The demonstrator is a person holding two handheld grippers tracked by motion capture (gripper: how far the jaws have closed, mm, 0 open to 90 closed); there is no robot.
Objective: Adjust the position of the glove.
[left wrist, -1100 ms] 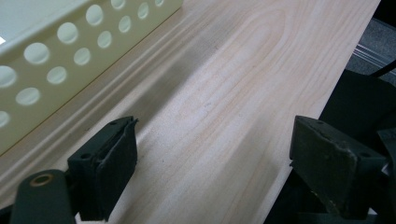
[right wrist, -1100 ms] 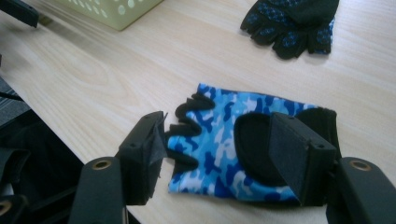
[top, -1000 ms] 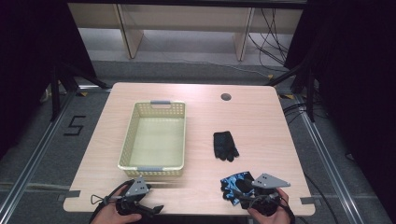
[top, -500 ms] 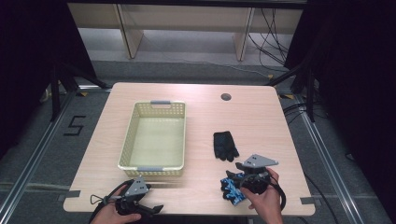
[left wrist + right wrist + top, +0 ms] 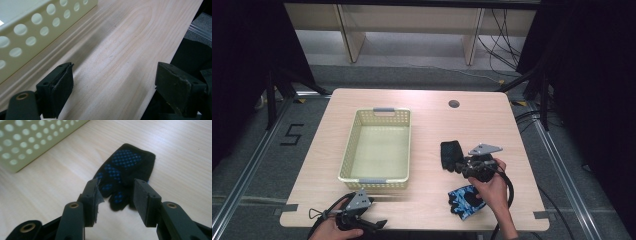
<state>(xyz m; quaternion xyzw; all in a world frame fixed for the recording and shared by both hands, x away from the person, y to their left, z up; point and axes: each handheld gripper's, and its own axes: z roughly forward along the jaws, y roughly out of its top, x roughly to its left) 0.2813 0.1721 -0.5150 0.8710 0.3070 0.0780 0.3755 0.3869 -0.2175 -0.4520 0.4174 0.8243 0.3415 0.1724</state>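
Observation:
A black glove [image 5: 450, 153] with blue grip dots lies flat on the table, right of the basket. My right gripper [image 5: 462, 164] points at it from the near right side. In the right gripper view the black glove [image 5: 125, 167] has its finger ends between my right gripper's [image 5: 116, 187] jaws, which have just been closing. The pads stand a little off the cloth on both sides. A blue and black glove [image 5: 466, 200] lies nearer the front edge, beside the right hand. My left gripper [image 5: 371, 220] rests at the front edge, and in its own view my left gripper [image 5: 112, 80] stands wide open over bare wood.
A pale yellow perforated basket [image 5: 374, 180] with nothing in it sits left of centre; its wall [image 5: 37, 25] is close to the left gripper. The wooden table [image 5: 427, 120] has a round cable hole [image 5: 454, 104] at the back. Dark floor and cables surround it.
The right hand has moved away from the blue glove toward the black glove, farther across the table, and its jaws have narrowed. The left hand has stayed where it was.

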